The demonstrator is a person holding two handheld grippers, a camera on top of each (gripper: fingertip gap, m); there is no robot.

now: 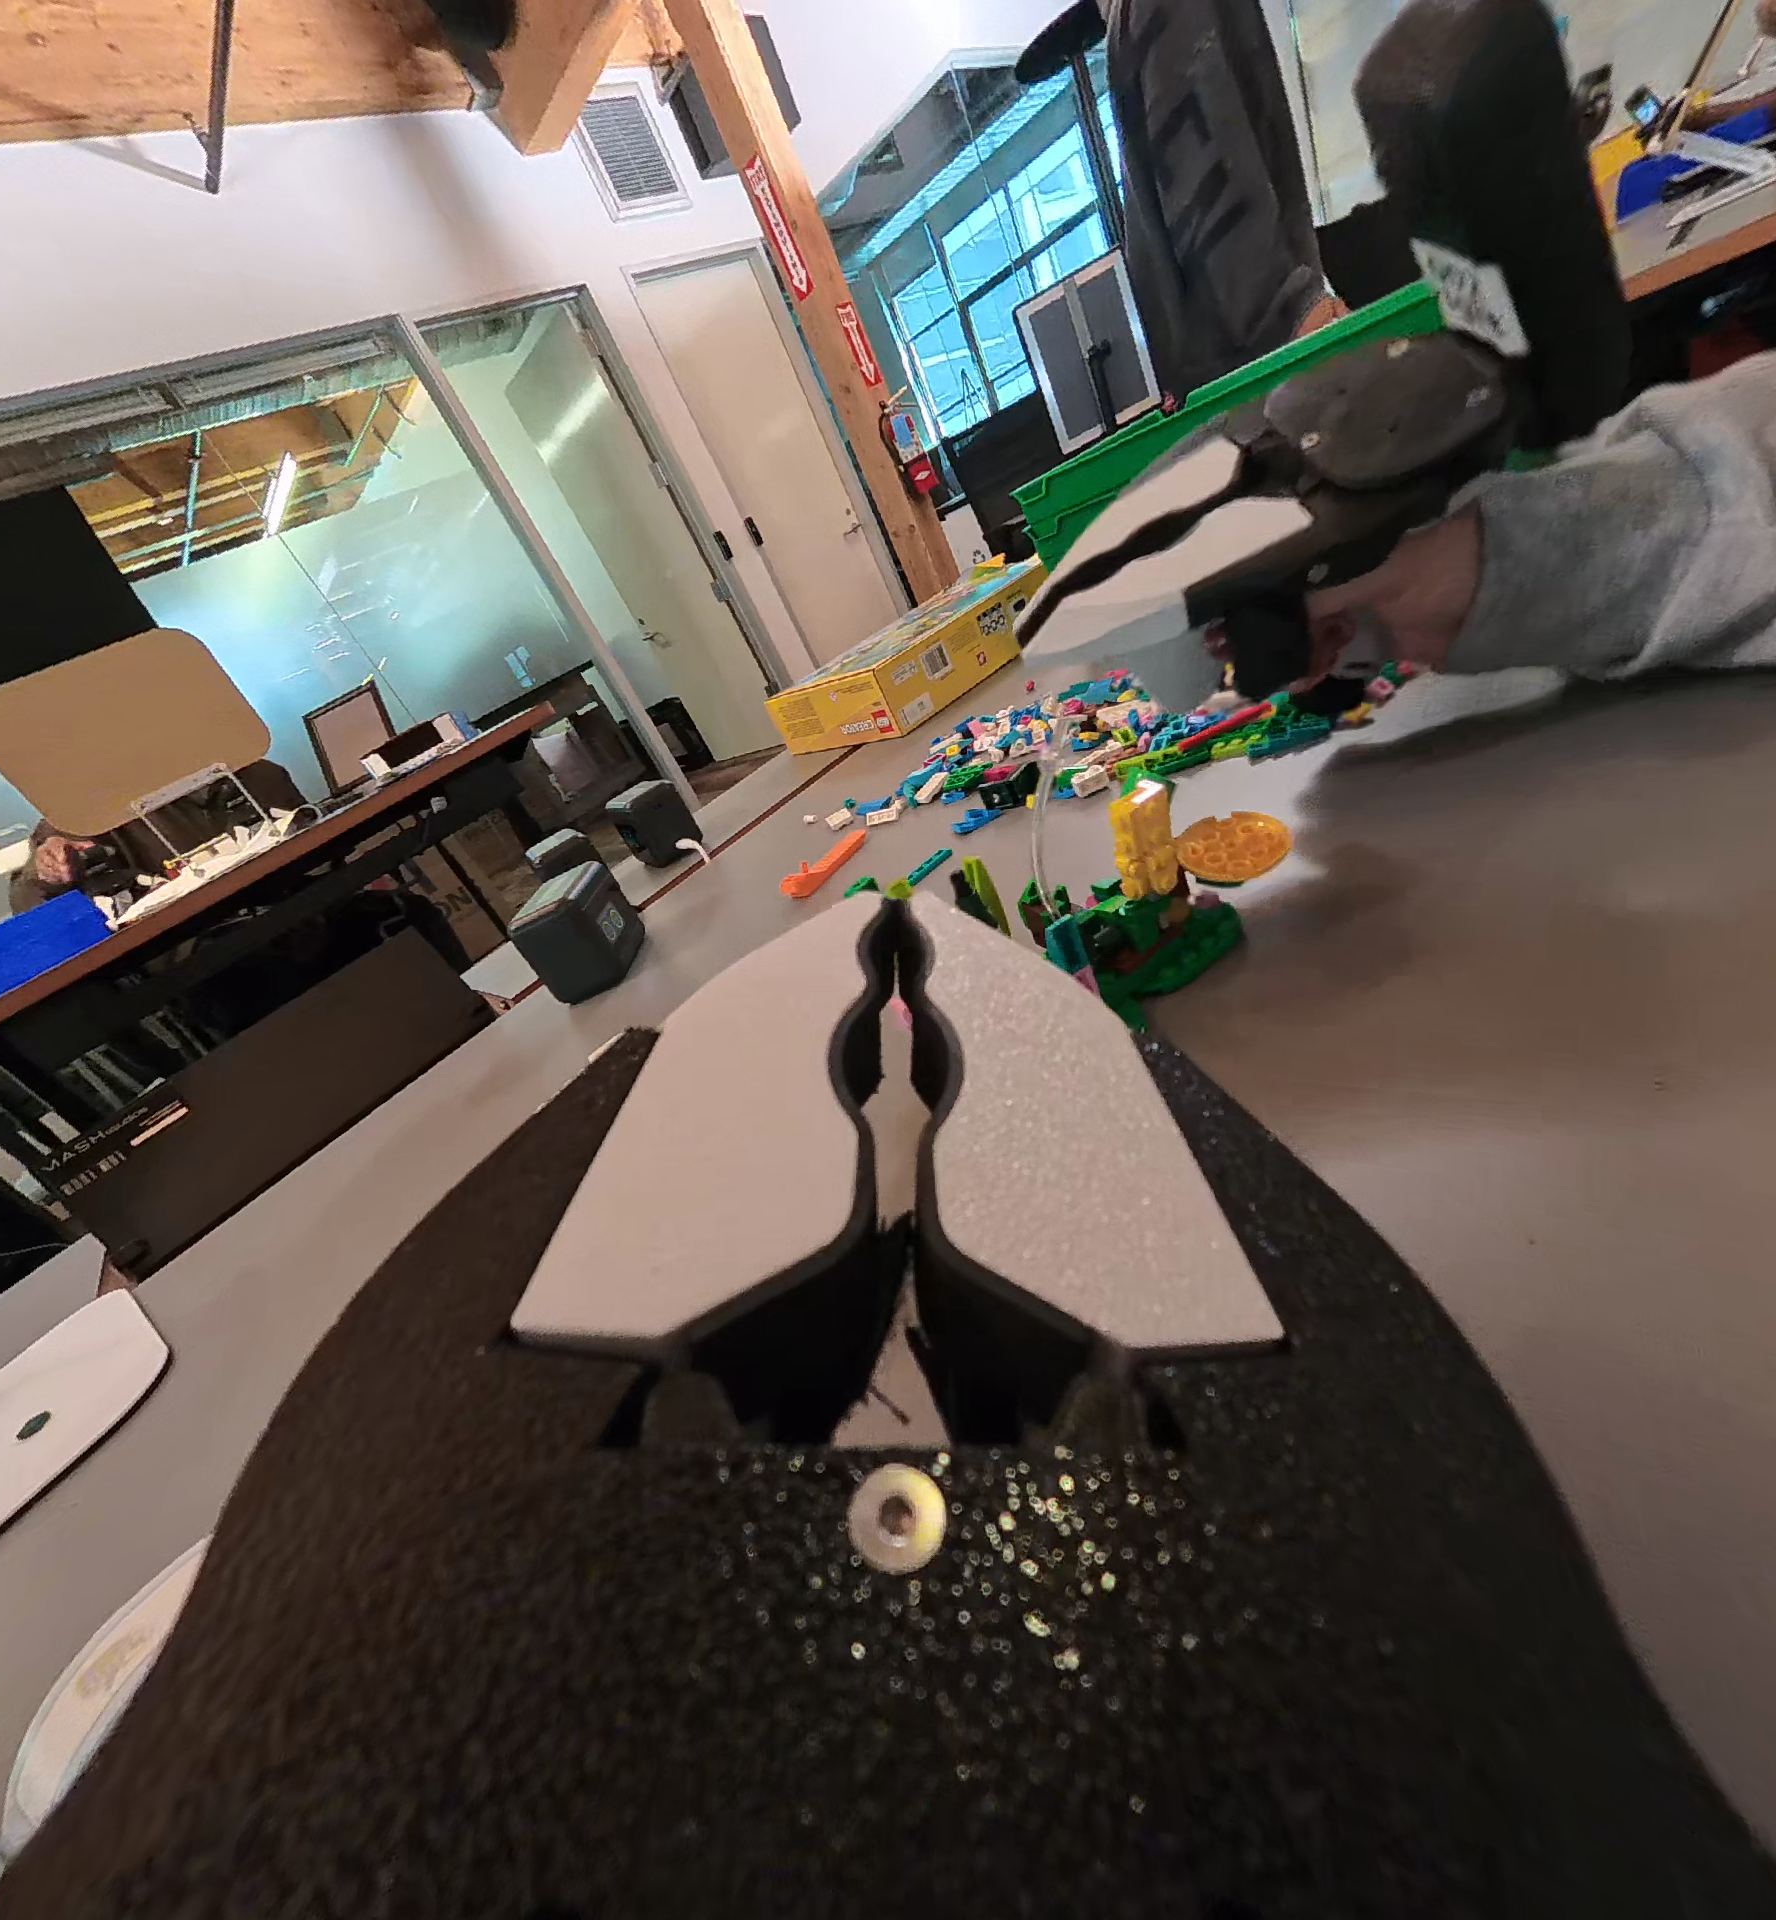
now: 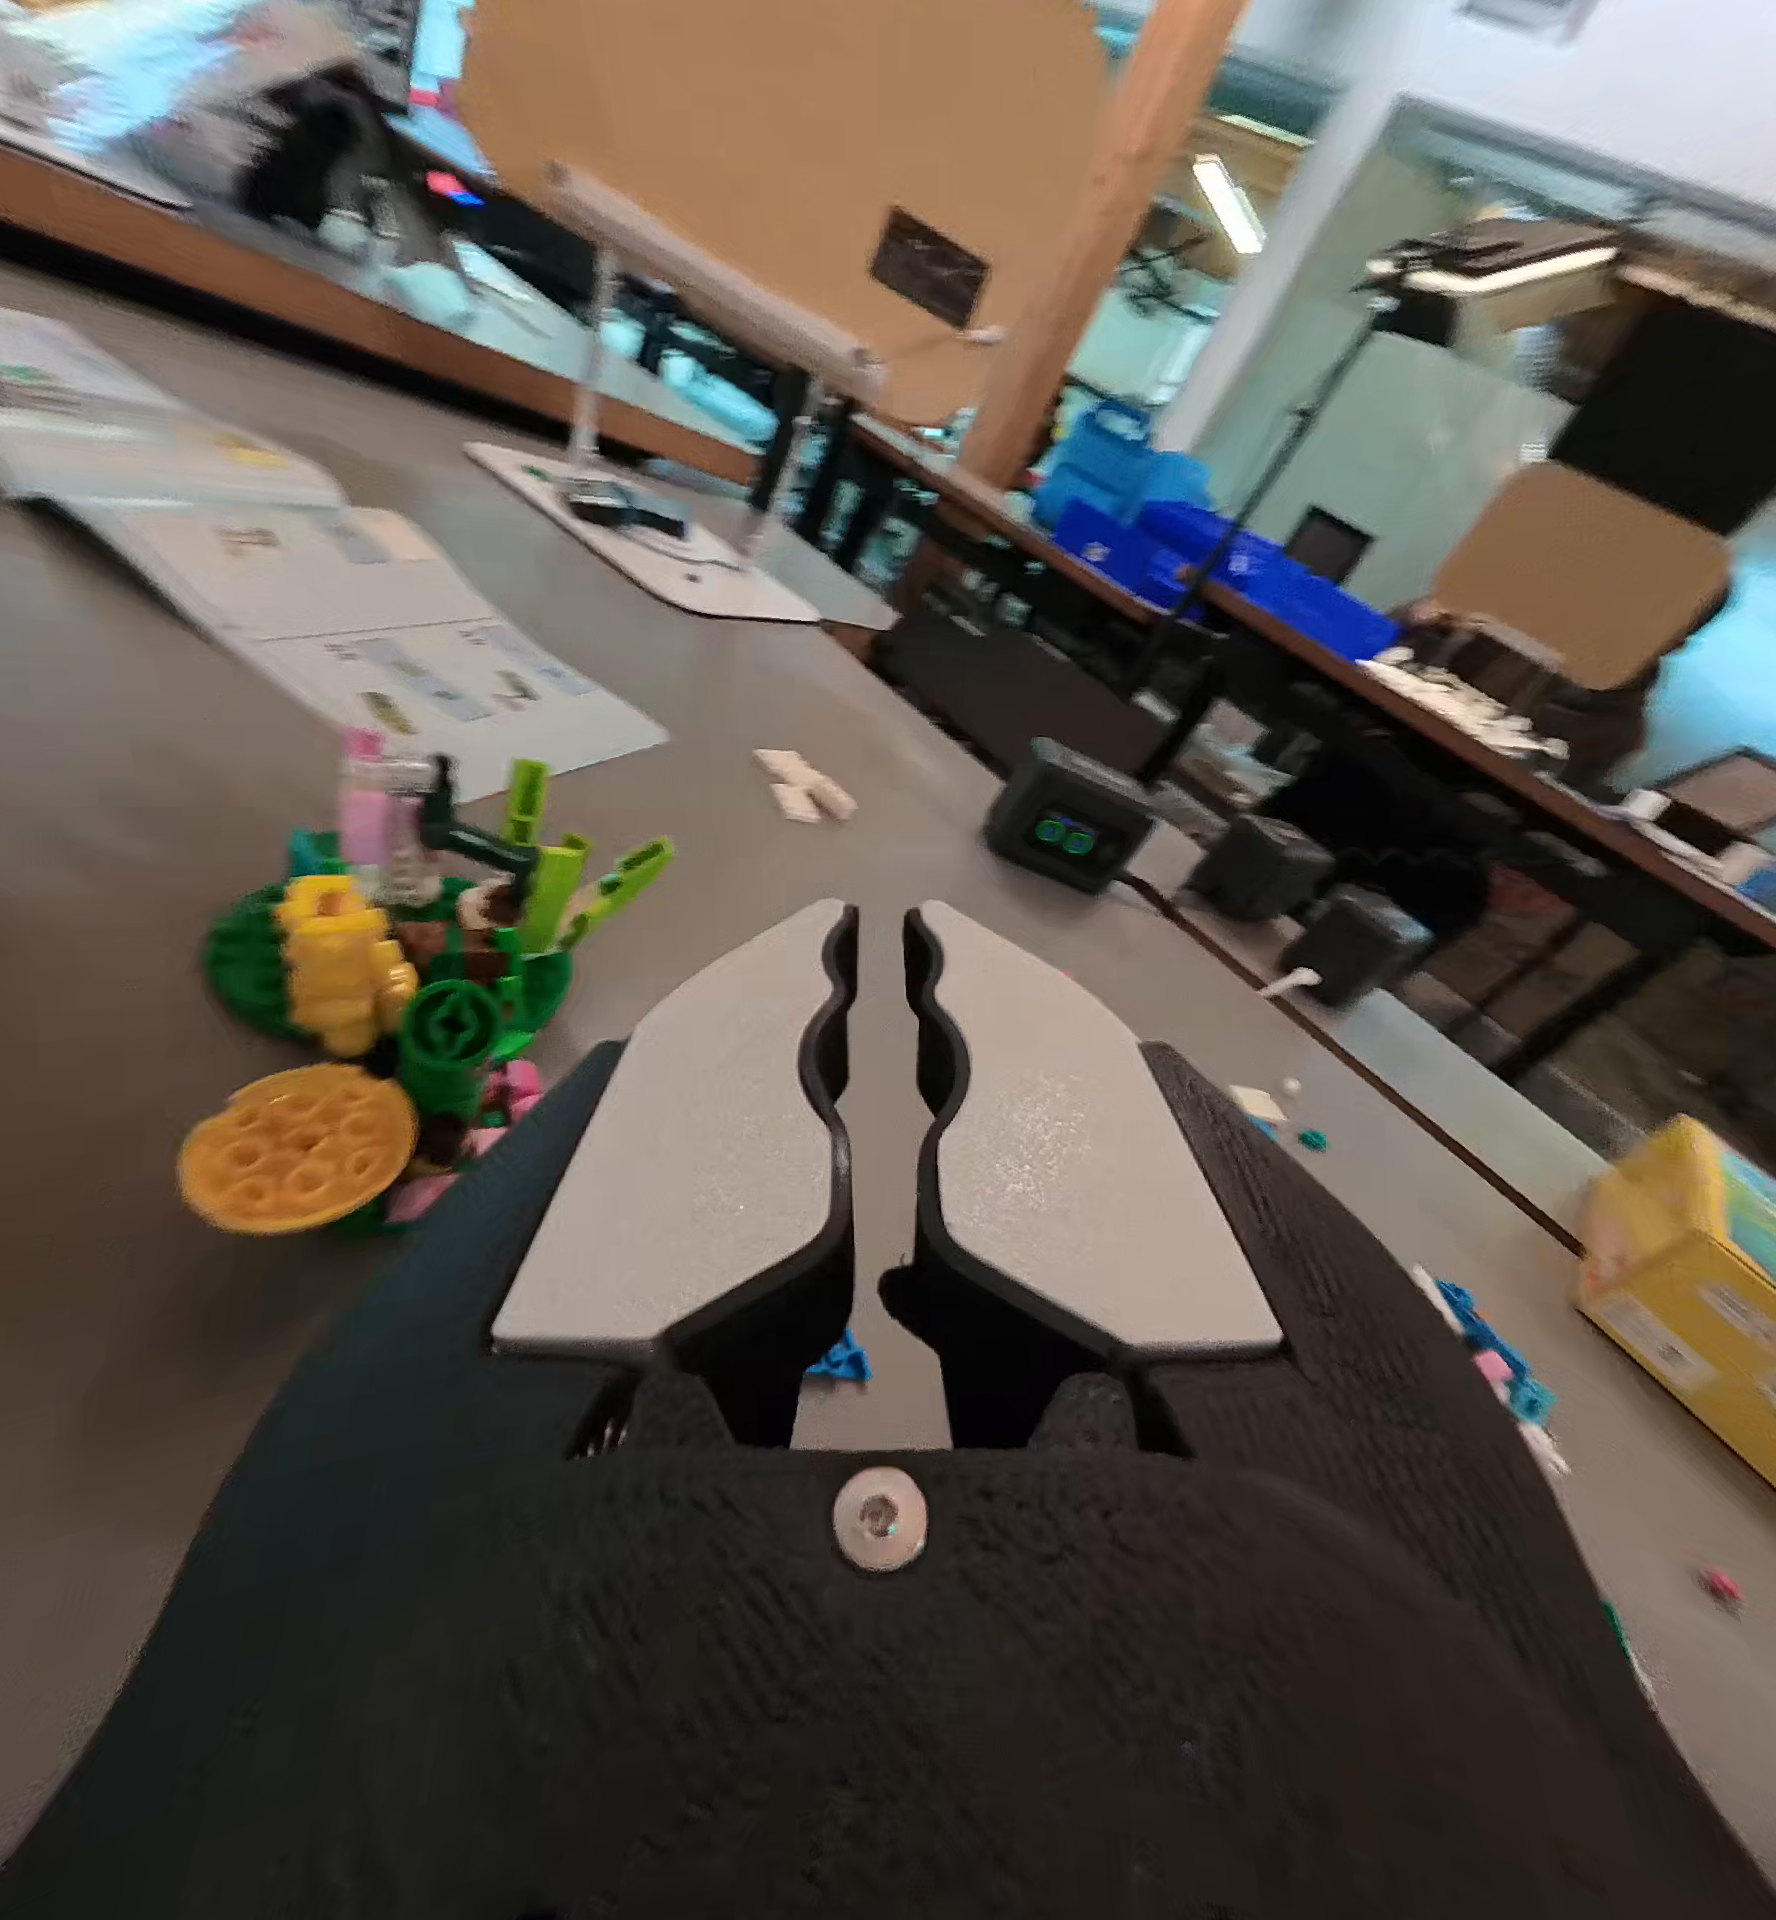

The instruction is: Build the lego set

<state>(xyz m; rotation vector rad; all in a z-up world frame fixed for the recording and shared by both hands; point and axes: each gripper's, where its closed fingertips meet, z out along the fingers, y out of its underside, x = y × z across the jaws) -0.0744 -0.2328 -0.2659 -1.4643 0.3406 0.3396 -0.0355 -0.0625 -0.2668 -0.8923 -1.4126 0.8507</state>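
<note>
On the grey tabletop (image 1: 1486, 1143), nearest the camera, the left gripper (image 1: 896, 914) has its tips pinched on a tiny lime-green piece (image 1: 898, 888). Just beyond stands the partly built green-based lego model (image 1: 1138, 914) with yellow brick figure and orange round plate. Farther off, over the loose brick pile (image 1: 1071, 738), the right gripper (image 2: 881, 914) hangs slightly parted, empty. Risk: the thin pinch may slip and drop the piece; a hard push could tip the model.
</note>
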